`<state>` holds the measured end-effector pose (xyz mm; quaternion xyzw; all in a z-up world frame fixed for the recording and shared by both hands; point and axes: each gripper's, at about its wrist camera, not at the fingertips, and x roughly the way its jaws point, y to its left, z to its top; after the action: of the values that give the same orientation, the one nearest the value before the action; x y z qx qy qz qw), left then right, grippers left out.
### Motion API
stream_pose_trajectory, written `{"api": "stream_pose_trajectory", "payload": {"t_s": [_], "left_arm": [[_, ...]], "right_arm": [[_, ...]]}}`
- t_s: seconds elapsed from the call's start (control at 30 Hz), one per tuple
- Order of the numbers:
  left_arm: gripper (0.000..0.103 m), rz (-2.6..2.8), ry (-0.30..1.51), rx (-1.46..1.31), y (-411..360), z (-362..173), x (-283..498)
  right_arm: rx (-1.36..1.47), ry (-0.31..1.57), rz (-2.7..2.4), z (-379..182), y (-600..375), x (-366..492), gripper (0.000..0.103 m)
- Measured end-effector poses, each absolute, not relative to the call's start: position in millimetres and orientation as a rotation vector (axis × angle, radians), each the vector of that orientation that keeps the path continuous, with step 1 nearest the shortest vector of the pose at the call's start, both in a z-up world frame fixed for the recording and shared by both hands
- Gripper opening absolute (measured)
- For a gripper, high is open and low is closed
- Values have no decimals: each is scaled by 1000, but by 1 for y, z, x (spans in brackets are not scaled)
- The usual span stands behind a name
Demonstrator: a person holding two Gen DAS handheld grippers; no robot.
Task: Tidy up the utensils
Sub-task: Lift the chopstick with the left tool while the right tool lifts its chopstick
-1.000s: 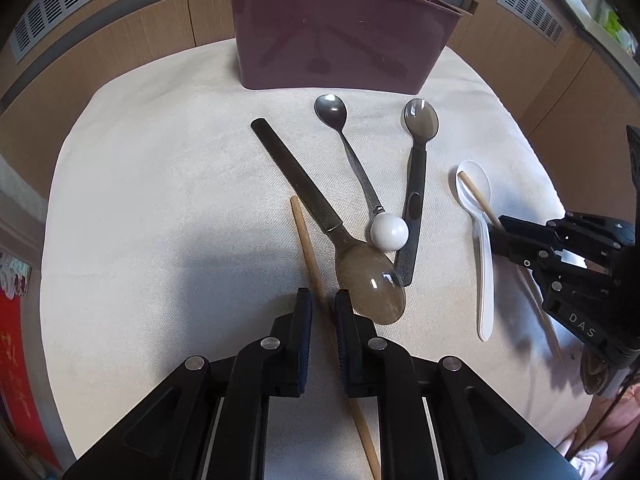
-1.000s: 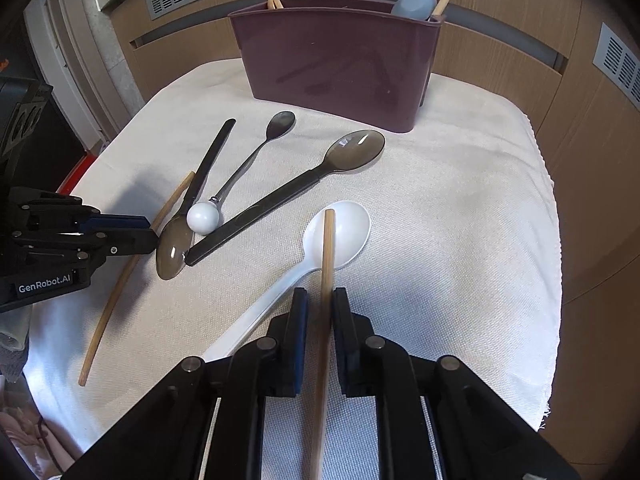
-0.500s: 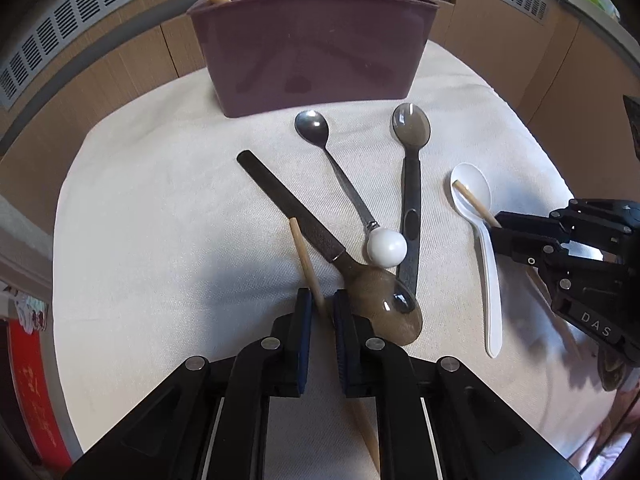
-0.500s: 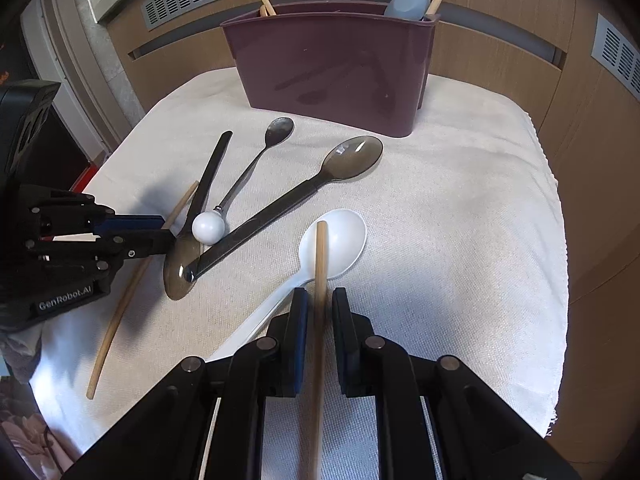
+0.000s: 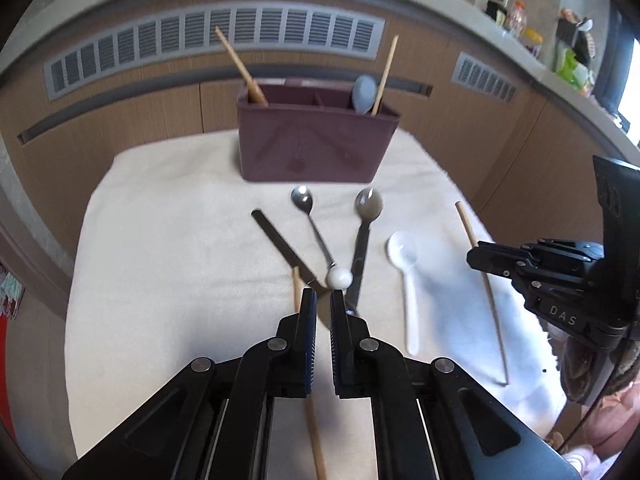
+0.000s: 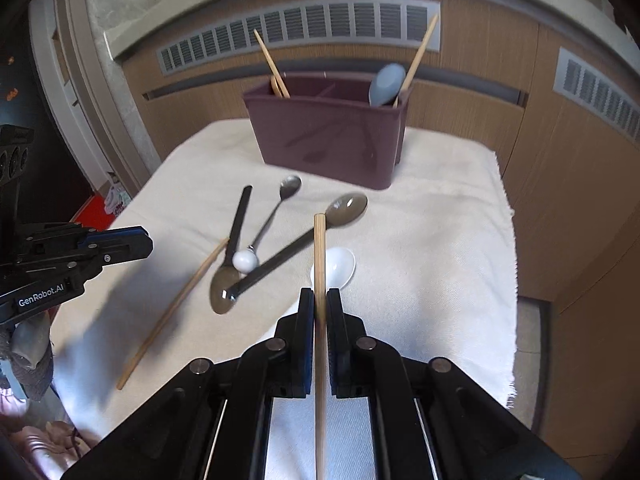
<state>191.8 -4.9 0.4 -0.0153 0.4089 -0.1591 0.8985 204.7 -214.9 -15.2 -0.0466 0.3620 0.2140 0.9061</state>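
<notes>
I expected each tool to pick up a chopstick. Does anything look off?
Yes. The right tool grips a chopstick clear of the cloth, but the left tool is shut on nothing: the other chopstick lies flat on the cloth beneath it.

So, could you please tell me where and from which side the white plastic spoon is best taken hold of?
Take the white plastic spoon on its thin, straight handle, about midway, from above, closing across its width. It lies flat on the cloth with bare cloth on either side; the wide, shallow bowl would probably slip.
</notes>
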Motion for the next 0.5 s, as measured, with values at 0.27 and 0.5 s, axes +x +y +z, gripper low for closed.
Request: {"api": "stream_pose_trajectory", "payload": {"t_s": [0.27, 0.5], "left_arm": [[9, -316, 1031, -5, -3, -26, 209], [23, -292, 1196, 103, -22, -59, 228]], "right_arm": [[-104, 718, 419, -2, -217, 191, 6], [-94, 704, 434, 1, -220, 186, 6]]}}
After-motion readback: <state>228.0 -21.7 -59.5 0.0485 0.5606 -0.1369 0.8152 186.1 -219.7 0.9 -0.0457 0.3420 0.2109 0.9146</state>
